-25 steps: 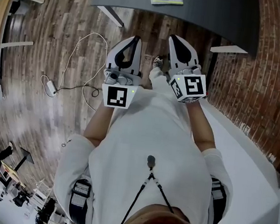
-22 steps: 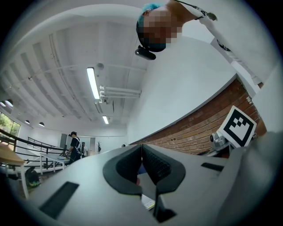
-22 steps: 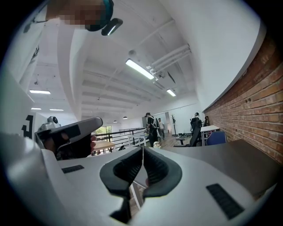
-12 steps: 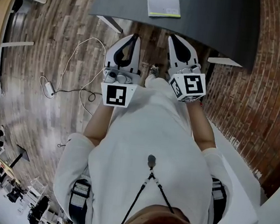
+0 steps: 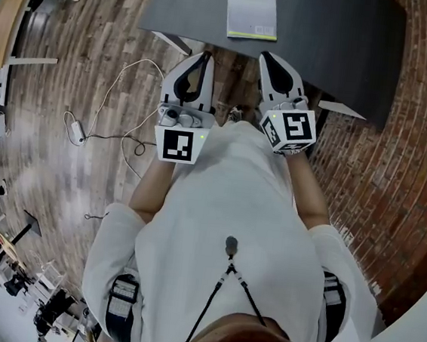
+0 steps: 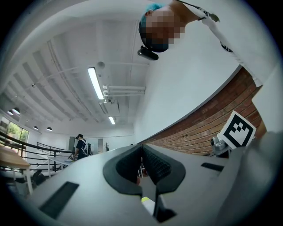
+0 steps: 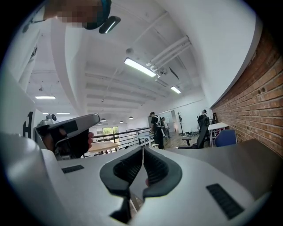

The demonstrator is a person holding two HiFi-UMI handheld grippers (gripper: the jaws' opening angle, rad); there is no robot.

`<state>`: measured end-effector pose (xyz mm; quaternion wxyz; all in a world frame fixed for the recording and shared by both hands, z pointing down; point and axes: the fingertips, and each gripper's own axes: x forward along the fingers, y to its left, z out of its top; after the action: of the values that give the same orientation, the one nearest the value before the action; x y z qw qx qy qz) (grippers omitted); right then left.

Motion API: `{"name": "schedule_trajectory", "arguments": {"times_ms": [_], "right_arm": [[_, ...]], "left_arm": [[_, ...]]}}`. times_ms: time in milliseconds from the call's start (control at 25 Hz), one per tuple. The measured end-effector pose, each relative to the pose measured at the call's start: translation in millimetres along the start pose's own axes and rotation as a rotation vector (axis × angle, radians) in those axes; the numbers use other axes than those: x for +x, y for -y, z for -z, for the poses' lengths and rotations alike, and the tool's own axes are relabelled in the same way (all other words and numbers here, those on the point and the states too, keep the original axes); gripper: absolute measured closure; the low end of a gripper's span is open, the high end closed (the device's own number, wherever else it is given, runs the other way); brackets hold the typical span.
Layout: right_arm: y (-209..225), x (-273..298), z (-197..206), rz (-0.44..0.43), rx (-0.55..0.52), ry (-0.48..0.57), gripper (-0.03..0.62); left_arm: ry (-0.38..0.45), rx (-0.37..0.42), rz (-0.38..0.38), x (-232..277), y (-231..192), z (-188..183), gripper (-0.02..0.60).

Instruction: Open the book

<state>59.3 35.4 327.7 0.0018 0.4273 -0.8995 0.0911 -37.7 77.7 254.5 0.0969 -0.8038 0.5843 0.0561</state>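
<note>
Wood-plank floor fills the head view, with a dark table across the top and the closed book lying on it at top centre. Only the gripper views show ceiling lights and distant people. Left gripper and right gripper, just below the table edge, have jaws pressed together on nothing. A white cable lies at left.

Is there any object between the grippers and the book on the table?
Nothing visible does. The book lies closed on the dark table, ahead of the left gripper and the right gripper; only the table's near edge and bare top lie between them.
</note>
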Motion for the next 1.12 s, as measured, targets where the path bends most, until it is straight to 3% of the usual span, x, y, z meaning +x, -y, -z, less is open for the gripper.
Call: {"name": "schedule_trajectory", "arguments": {"times_ms": [680, 1120], "right_arm": [[42, 40, 15, -0.016, 0.009, -0.06, 0.556], [54, 75, 21, 0.004, -0.016, -0.103, 0.556]], "left_arm": [[-0.015, 0.001, -0.025, 39, -7, 20, 0.559], [-0.014, -0.028, 0.017, 75, -31, 38, 0.558]]}}
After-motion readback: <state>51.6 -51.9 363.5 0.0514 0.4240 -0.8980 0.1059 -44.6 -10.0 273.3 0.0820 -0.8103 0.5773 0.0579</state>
